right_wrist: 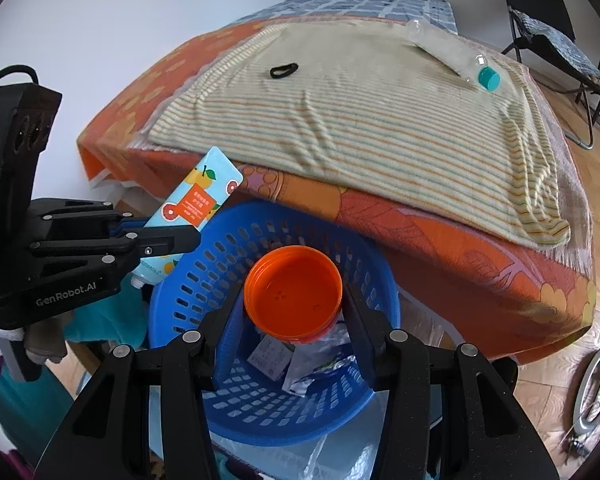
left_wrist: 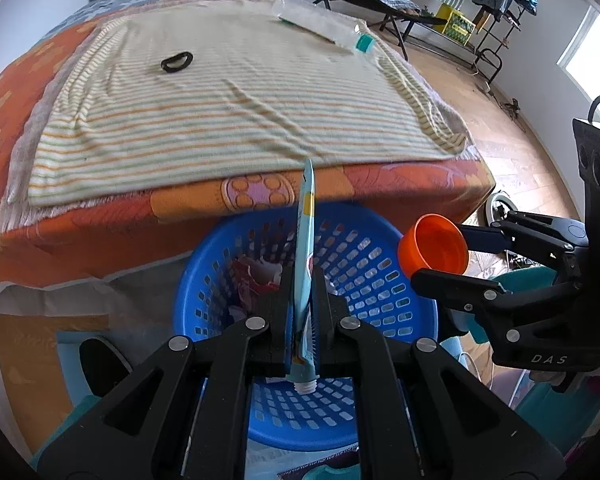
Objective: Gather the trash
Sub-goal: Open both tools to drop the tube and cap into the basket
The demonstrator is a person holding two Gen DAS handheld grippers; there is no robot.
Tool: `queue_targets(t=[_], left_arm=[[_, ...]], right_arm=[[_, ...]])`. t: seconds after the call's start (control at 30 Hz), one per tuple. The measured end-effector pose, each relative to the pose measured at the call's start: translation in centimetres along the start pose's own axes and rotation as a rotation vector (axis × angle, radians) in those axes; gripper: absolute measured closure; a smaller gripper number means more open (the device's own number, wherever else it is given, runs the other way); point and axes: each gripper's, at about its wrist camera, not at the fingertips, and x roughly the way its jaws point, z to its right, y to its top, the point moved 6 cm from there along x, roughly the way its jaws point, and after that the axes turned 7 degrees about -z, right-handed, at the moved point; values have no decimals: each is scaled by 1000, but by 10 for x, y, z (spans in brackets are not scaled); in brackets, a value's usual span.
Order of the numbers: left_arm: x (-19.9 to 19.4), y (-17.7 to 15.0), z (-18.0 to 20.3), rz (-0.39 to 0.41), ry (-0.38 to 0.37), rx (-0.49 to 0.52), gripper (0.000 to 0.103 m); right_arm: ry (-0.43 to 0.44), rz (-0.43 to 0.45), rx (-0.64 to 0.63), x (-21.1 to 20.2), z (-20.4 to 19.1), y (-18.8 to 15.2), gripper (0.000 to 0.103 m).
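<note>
Since both pieces of rubbish hang right over the blue basket [right_wrist: 180, 292], I'd say the person has brought them here to let them drop in. The left tool [left_wrist: 303, 320] is clamped flat on a light-blue tube [left_wrist: 306, 248] printed with citrus fruit, gripping it low on its body so the open nozzle points down and the crimped end sticks up toward the bed's near edge; held that way it should fall straight into the basket. The right tool [right_wrist: 294, 300] pinches an orange lid [right_wrist: 293, 295] across its rim, hollow side facing the camera, above the basket's middle. Crumpled wrappers [right_wrist: 300, 364] already lie in the bottom, so the collecting looks well under way.

The basket stands on the floor, tucked against the near edge of the bed [right_wrist: 440, 248]. On the bed, a striped blanket [left_wrist: 220, 112] carries what is left: a clear plastic bottle [left_wrist: 320, 24] with a teal cap near the blanket's far right corner, and a small black ring [left_wrist: 177, 62], perhaps a hair tie, toward the far left. Those two look like the next pickings once both tools let go.
</note>
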Motion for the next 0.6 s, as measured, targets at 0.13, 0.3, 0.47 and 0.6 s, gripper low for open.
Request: queue_targets(t=[0.13,0.3,0.47,0.6], left_arm=[[3,-4,-2,-15,-1,-8,98],[6,-5,-3,-29,-2,-10,98],[9,-7,-6,-41,1,-21,89],[7,-7,-8,-28,7,-30,65]], right_arm=[[4,-22,-1,5,-2,-5,55],[13,-44,0,9,-3,-8,55],[2,-78,8,15,-1,-10,55],[-4,-94,15,18,1,-12,55]])
